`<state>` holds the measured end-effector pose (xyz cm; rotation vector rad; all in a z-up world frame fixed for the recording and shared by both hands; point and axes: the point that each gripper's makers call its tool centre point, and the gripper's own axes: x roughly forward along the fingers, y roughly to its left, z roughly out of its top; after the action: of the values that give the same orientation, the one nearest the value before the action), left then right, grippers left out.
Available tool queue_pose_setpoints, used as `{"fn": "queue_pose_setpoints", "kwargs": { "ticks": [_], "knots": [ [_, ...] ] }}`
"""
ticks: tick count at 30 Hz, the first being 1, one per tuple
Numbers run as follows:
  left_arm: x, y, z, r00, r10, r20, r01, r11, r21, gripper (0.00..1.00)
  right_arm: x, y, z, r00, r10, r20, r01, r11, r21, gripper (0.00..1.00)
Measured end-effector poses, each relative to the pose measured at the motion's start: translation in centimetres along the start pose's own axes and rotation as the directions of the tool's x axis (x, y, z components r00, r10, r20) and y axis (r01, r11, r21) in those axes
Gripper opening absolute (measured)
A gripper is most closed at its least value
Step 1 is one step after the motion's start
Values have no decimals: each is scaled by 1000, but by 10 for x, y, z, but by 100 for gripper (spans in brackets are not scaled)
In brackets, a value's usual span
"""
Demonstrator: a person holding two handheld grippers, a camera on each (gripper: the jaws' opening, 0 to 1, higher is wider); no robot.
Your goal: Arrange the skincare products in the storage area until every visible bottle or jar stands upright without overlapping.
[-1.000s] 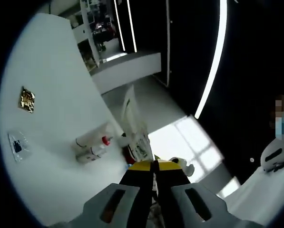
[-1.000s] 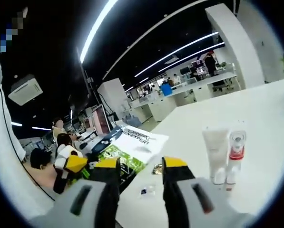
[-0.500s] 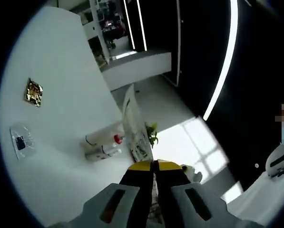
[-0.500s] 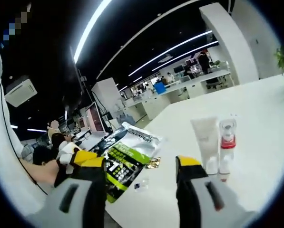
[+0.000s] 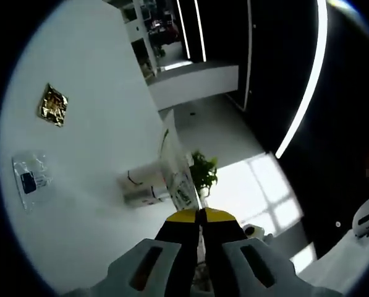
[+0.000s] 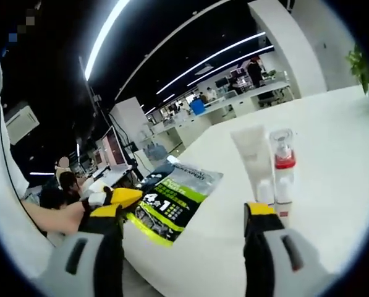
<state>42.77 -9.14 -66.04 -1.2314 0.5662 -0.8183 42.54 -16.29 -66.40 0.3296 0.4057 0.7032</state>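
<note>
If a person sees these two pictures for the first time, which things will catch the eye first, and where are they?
In the right gripper view, a white tube and a pump bottle with a red collar stand upright side by side on the white table, beyond the open right gripper. To their left, a black and green pouch lies flat at the table's edge. In the left gripper view, the left gripper is shut on the pouch's edge.

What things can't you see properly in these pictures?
- Left gripper view: the two bottles are partly hidden behind the pouch, seen edge-on.
- Left gripper view: the small clear packet's print is too small to read.
- Right gripper view: the right gripper covers the tube's base.
</note>
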Motion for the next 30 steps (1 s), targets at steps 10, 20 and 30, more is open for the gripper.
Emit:
{"fn": "queue_pose_setpoints", "kwargs": {
  "ticks": [10,20,30],
  "knots": [
    [14,37,-4,997,71,-41,-73,997,-34,0,-1,-11,-19,998,-39,-43,39,999,-3,93],
    [28,69,2,990,136,-44,-137,990,-39,0,-6,-22,-31,995,-77,-63,79,997,19,97],
    [30,101,-6,972,221,-82,-220,975,17,0,-10,-28,-32,993,-106,-59,108,994,30,95]
  ]
}}
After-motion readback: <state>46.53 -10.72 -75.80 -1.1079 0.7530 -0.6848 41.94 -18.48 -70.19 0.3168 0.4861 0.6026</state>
